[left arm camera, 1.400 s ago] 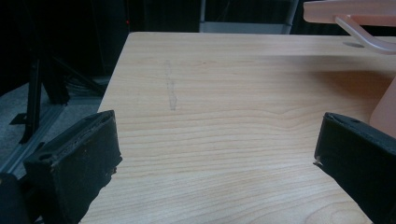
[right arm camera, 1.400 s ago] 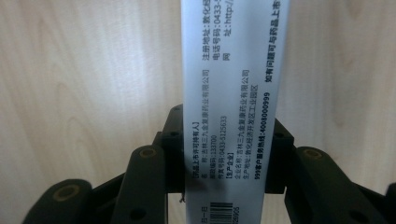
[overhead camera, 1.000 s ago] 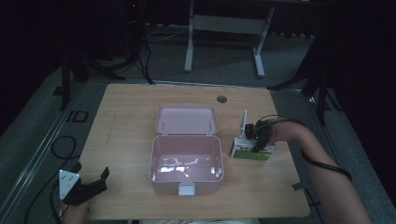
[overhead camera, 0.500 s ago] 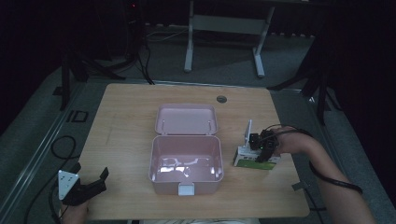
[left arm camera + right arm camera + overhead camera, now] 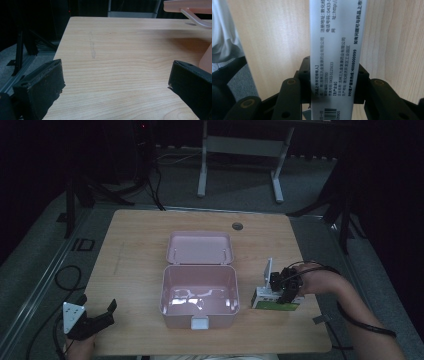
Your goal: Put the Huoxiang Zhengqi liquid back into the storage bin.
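From above, I have the right gripper (image 5: 283, 287) clamped on the green-and-white carton (image 5: 275, 298), low on the table (image 5: 130, 245) just right of the open pink box (image 5: 200, 290); my left gripper (image 5: 92, 322) idles wide at the near-left corner; its own view shows jaws spread over bare wood; the right gripper view shows jaws pinching the carton's narrow printed face, presumably for a firm hold.

Print on the white box
The white box (image 5: 337, 60) carries Chinese print, numbers 4008000999, 0433-5125533, 133700 (barcode at lower centre of frame).

Carton (image 5: 337, 62) ends beyond frame edges; pink box (image 5: 197, 17) mostly cropped.
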Demonstrator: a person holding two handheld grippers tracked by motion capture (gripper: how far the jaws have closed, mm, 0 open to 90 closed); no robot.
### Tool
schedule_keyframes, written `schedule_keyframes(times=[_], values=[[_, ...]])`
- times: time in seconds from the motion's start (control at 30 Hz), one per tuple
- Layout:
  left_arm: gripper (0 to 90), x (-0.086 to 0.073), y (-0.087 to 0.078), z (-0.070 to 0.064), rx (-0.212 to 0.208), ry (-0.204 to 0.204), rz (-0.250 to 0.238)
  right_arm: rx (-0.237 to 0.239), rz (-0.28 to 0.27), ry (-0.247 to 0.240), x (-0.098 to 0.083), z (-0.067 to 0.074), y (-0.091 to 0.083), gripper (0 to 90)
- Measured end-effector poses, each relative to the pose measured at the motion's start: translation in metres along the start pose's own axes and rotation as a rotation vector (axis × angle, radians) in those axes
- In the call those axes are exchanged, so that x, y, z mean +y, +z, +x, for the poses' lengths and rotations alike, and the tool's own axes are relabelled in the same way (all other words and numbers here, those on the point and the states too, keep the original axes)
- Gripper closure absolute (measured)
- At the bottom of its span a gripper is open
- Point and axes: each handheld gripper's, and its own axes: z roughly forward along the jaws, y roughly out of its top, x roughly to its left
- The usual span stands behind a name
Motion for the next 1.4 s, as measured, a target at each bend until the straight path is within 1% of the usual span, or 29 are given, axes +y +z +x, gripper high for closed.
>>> schedule_keyframes(times=[0.03,0.17,0.27,0.33,0.4,0.53,0.6,0.63,0.67,0.7,0.73,0.77,0.87,1.07,1.13,1.27,1.4], values=[[0.3,0.000,0.000,0.000,0.000,-0.001,0.000,-0.003,-0.006,-0.010,0.001,0.003,-0.005,62.2],[0.3,0.000,0.000,0.000,0.000,0.002,0.001,-0.003,-0.018,-0.016,0.002,0.007,-0.011,62.2],[0.3,0.000,0.000,0.000,-0.001,-0.002,0.000,0.013,-0.016,-0.035,0.005,0.013,-0.017,62.1],[0.3,0.000,0.000,0.000,-0.001,0.000,0.001,0.018,-0.016,-0.032,0.005,0.015,-0.020,62.1],[0.3,0.000,0.000,0.000,-0.001,0.001,0.001,0.011,-0.012,-0.031,0.005,0.016,-0.024,62.1],[0.3,0.000,0.000,0.000,-0.001,0.003,0.004,0.007,-0.019,-0.022,0.006,0.016,-0.038,62.1],[0.3,0.000,0.000,0.000,-0.001,0.004,0.005,0.003,-0.024,-0.028,0.007,0.016,-0.047,62.1],[0.3,0.000,0.000,0.000,-0.001,0.004,0.005,0.003,-0.024,-0.028,0.007,0.016,-0.047,62.1],[0.3,0.000,0.000,0.000,-0.001,0.003,0.004,-0.002,-0.023,-0.028,0.008,0.016,-0.052,62.1],[0.3,0.000,0.000,0.000,-0.001,0.003,0.005,-0.009,-0.014,-0.029,0.010,0.017,-0.061,62.1],[0.3,0.000,0.000,0.000,-0.001,0.003,0.005,-0.009,-0.014,-0.029,0.010,0.017,-0.061,62.1],[0.3,0.000,0.000,0.000,-0.002,0.003,0.004,-0.014,-0.009,-0.036,0.013,0.017,-0.069,62.1],[0.3,0.000,0.000,0.000,-0.003,0.003,0.004,-0.018,-0.007,-0.035,0.016,0.017,-0.081,62.1],[0.3,0.000,0.000,0.000,-0.004,0.003,0.005,-0.047,0.000,-0.031,0.026,0.015,-0.106,62.1],[0.3,0.000,0.000,0.000,-0.005,0.006,0.006,-0.050,-0.001,-0.030,0.030,0.015,-0.114,62.1],[0.3,0.000,0.000,0.000,-0.005,0.003,0.004,-0.041,-0.014,-0.033,0.039,0.013,-0.123,62.1],[0.3,0.000,0.000,0.000,-0.005,0.005,0.005,-0.050,-0.013,-0.044,0.051,0.015,-0.129,62.1]])
